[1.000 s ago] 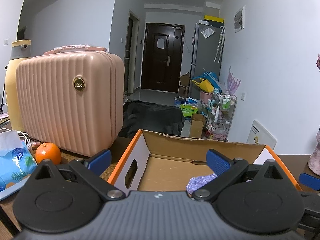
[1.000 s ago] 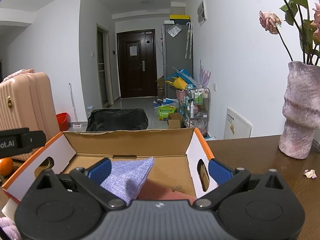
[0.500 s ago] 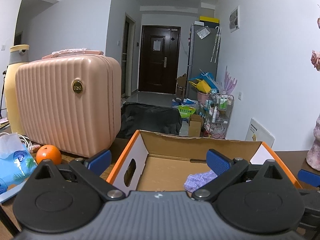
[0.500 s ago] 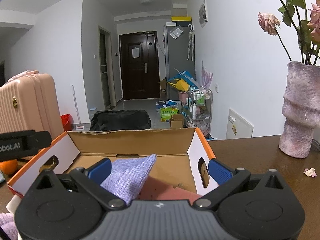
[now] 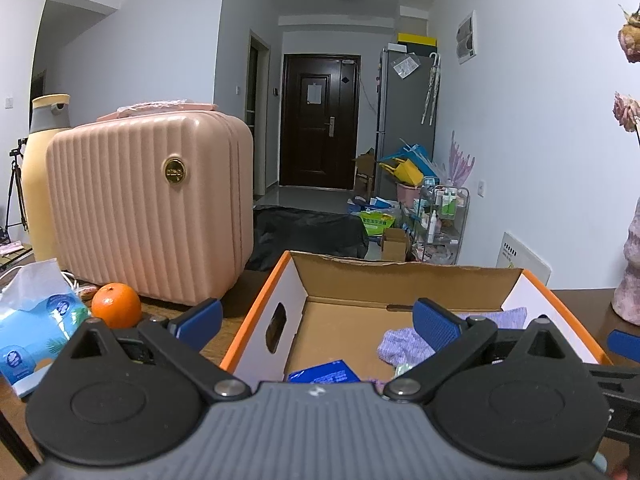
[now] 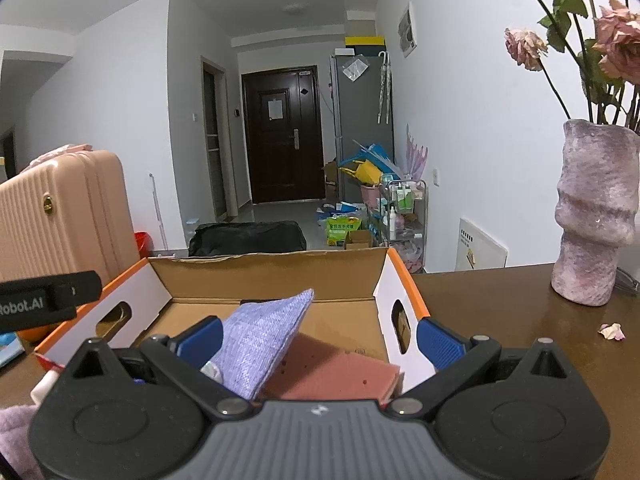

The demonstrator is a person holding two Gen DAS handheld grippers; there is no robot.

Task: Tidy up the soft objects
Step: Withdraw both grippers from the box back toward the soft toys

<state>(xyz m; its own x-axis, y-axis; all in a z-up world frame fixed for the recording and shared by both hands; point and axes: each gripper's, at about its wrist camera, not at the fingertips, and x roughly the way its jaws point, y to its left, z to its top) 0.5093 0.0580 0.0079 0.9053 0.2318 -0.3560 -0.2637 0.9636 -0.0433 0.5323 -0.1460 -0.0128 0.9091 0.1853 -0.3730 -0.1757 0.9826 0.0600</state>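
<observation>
Left claw point(image 5: 316, 322) spread wide, blue pads holding nothing, poised over the near left corner of the open orange-edged cardboard box point(image 5: 262, 312). Off to its left, a pale blue plastic tissue pack point(image 5: 30, 320); just right of that, a round orange fruit point(image 5: 116, 310), beside the left pad. Behind both, a ribbed pink hard-shell suitcase point(image 5: 148, 212) standing upright, with a tall cream-yellow bottle point(image 5: 40, 168) behind its left edge. Between the pads and below, a blue packet point(image 5: 326, 372) lying in the box. By the right pad, a crumpled lilac knitted cloth point(image 5: 404, 346) on the box floor.

Right claw point(image 6: 320, 338) likewise gaping, gripping nothing, over the near right part of the same box. At its far left, a fuzzy lilac fabric edge point(image 6: 16, 428) outside the box. Against the left pad, a folded lilac woven cloth point(image 6: 264, 336) propped up at a slant; cannot tell whether touching the pad. Between the pads, a flat terracotta-pink perforated pad point(image 6: 340, 376) lying under that cloth. Well right of the claw, a mottled pink wavy vase point(image 6: 592, 216) on the brown wooden table point(image 6: 500, 320), holding dried pink roses point(image 6: 524, 48); nearer, a fallen pink petal point(image 6: 611, 331).
</observation>
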